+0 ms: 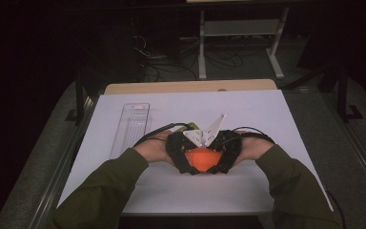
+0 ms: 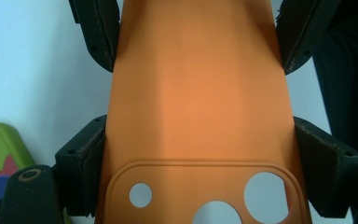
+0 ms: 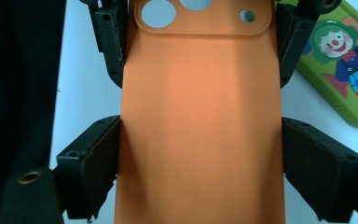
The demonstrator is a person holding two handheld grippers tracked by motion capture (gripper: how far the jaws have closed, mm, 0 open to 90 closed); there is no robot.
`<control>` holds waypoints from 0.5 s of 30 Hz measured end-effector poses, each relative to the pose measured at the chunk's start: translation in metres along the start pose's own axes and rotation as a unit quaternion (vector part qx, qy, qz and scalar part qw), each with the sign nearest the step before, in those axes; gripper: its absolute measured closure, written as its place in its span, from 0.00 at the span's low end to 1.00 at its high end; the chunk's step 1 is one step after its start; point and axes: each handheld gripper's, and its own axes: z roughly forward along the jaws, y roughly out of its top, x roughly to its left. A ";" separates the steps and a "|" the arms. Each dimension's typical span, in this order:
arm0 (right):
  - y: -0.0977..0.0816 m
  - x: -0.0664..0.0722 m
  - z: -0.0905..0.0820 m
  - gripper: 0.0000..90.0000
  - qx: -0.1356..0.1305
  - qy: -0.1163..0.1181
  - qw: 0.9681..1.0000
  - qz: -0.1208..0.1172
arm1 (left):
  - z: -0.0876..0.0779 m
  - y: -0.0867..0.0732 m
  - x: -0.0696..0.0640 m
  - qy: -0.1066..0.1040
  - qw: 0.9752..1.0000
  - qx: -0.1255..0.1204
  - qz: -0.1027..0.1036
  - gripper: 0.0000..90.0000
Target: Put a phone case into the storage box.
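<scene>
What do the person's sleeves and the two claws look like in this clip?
Both sleeves are olive green. The left claw and right claw are black, with worn padded jaws and black cables trailing behind. A pale three-cornered plate sits on top.

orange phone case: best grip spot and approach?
Grip the orange phone case across its long side edges, coming in endwise along its length, as the left gripper and right gripper do. The edges are straight and parallel; avoid the camera cutouts.
</scene>
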 end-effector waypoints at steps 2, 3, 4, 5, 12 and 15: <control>-0.001 -0.002 -0.001 0.13 -0.003 -0.004 1.000 -0.008 | 0.000 -0.001 0.000 0.003 1.000 0.006 0.002 0.18; -0.002 -0.003 -0.002 0.12 -0.007 -0.006 1.000 -0.007 | 0.000 -0.001 -0.001 0.005 1.000 0.008 -0.006 0.18; -0.003 -0.004 -0.005 0.09 -0.016 -0.009 1.000 -0.004 | 0.001 -0.002 -0.001 0.004 1.000 0.009 -0.010 0.17; -0.003 -0.003 -0.006 0.08 -0.021 -0.009 1.000 0.001 | 0.001 -0.002 -0.001 0.008 1.000 0.009 -0.016 0.17; -0.014 -0.006 -0.017 0.08 -0.034 -0.032 0.999 0.022 | 0.002 -0.006 0.000 0.030 0.998 0.017 -0.055 0.17; -0.019 -0.007 -0.022 0.08 -0.044 -0.041 0.998 0.033 | 0.001 -0.008 -0.001 0.041 0.996 0.013 -0.077 0.17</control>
